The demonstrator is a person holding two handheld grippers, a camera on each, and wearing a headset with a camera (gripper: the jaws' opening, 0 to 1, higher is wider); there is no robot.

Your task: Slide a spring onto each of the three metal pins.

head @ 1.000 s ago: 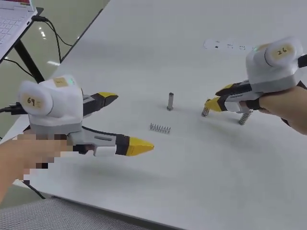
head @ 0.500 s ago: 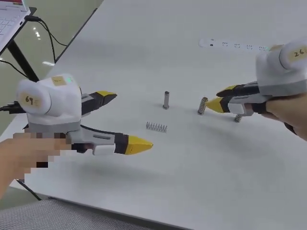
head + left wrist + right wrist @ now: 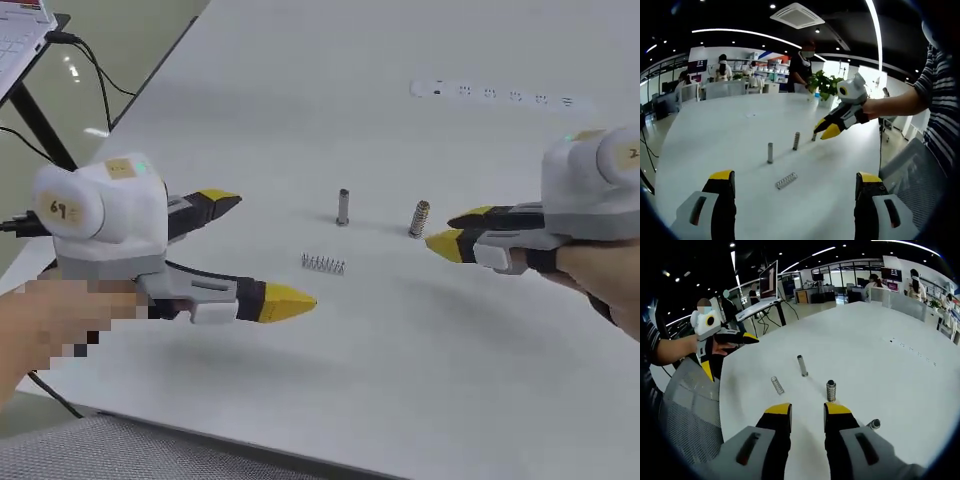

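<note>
A bare metal pin (image 3: 343,207) stands upright mid-table, and a loose spring (image 3: 323,264) lies flat in front of it. To its right, a second pin with a spring on it (image 3: 419,219) stands upright. My right gripper (image 3: 452,230) hovers just right of that pin, jaws a narrow gap apart with nothing between them. In the right gripper view, the right gripper (image 3: 807,412) sits behind the sprung pin (image 3: 830,390), with another sprung pin (image 3: 873,424) at its side. My left gripper (image 3: 262,250) is wide open at the left, holding nothing, short of the loose spring (image 3: 786,180).
A white power strip (image 3: 500,96) lies at the far side of the table. A laptop (image 3: 20,30) on a stand, with cables, sits beyond the table's left edge. Bare tabletop (image 3: 420,350) spreads in front of the pins. People and desks fill the room behind.
My right gripper has drawn back to the right, away from the sprung pin, which now stands apart from its jaws. The left gripper has stayed put and open.
</note>
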